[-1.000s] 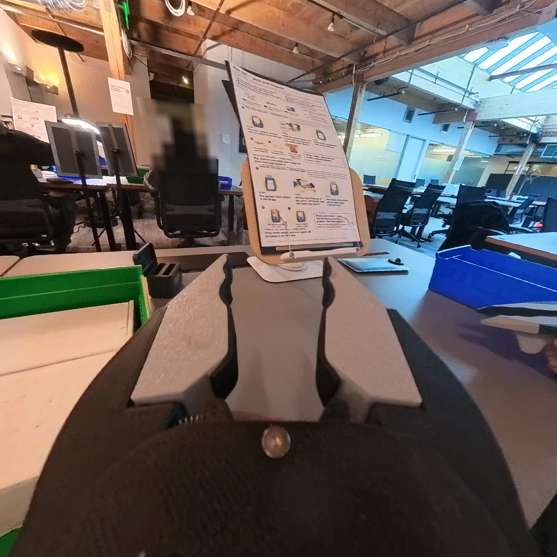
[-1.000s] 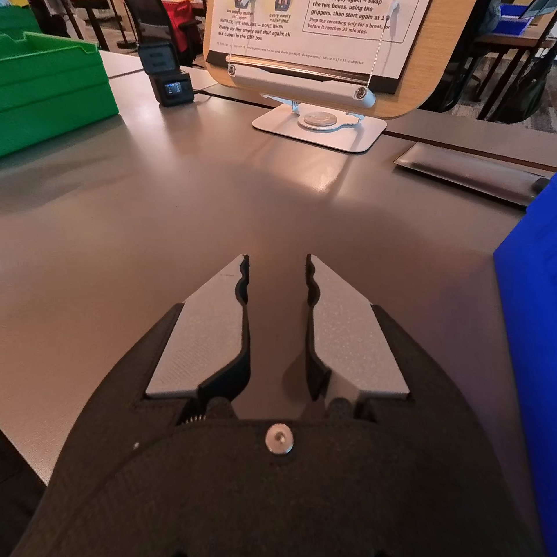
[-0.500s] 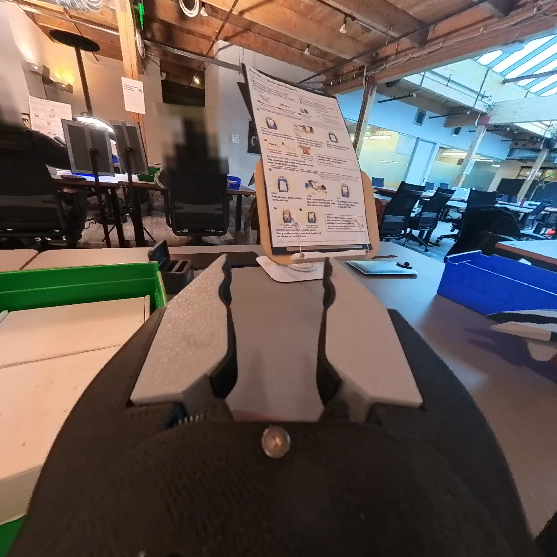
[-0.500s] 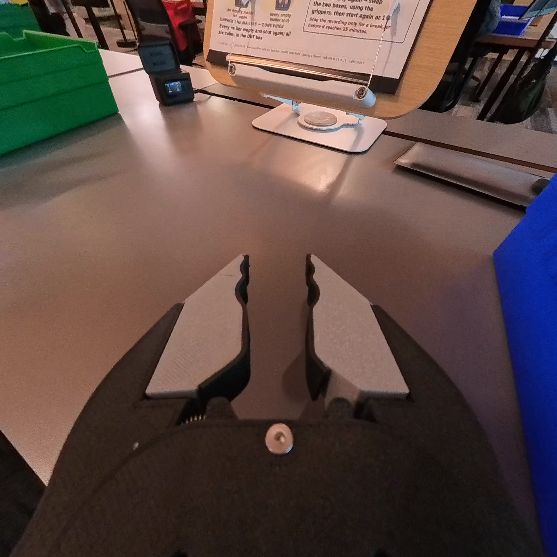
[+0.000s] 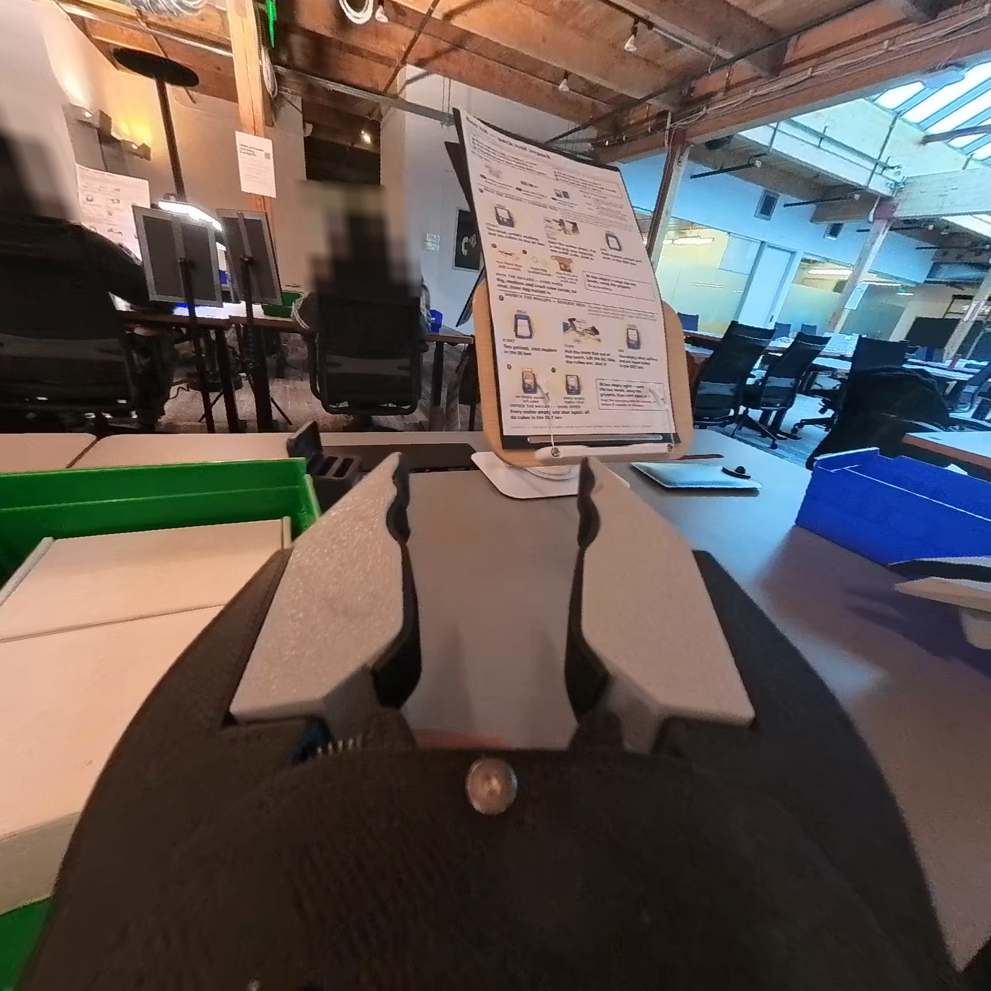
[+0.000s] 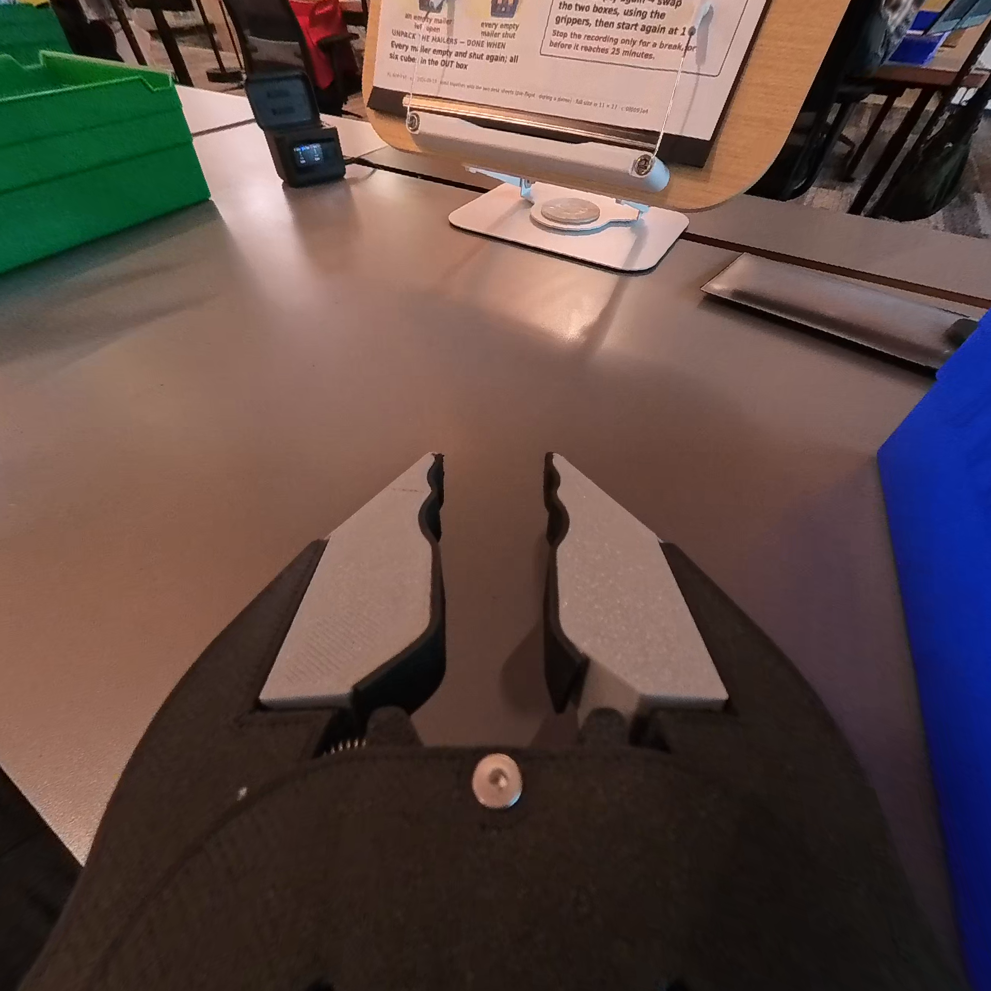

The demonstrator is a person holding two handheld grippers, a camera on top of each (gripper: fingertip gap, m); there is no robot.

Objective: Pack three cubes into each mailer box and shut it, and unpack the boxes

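Note:
My left gripper (image 5: pixel 490 469) is open and empty, held above the grey table beside the green bin (image 5: pixel 150 490). Two shut white mailer boxes lie in that bin, one nearer (image 5: pixel 80 724) and one farther (image 5: pixel 145 574). My right gripper (image 6: pixel 493 458) is open and empty, low over the bare table, just left of the blue bin (image 6: pixel 949 590). The right gripper's fingers (image 5: pixel 949 590) show at the right edge of the left wrist view, in front of the blue bin (image 5: pixel 890 509). No cubes show in either view.
An instruction sheet on a stand (image 5: pixel 568 300) is at the back middle; its base (image 6: pixel 568 225) shows in the right wrist view. A small black charger case (image 6: pixel 300 145) sits beside the green bin (image 6: pixel 91 155). A flat grey pad (image 6: pixel 836 305) lies back right. Chairs and desks stand beyond. The left gripper's tips are roughly 45 cm from the right gripper's.
The left gripper has moved left and back over the green bin, so more of the mailer boxes shows. The right gripper has not moved.

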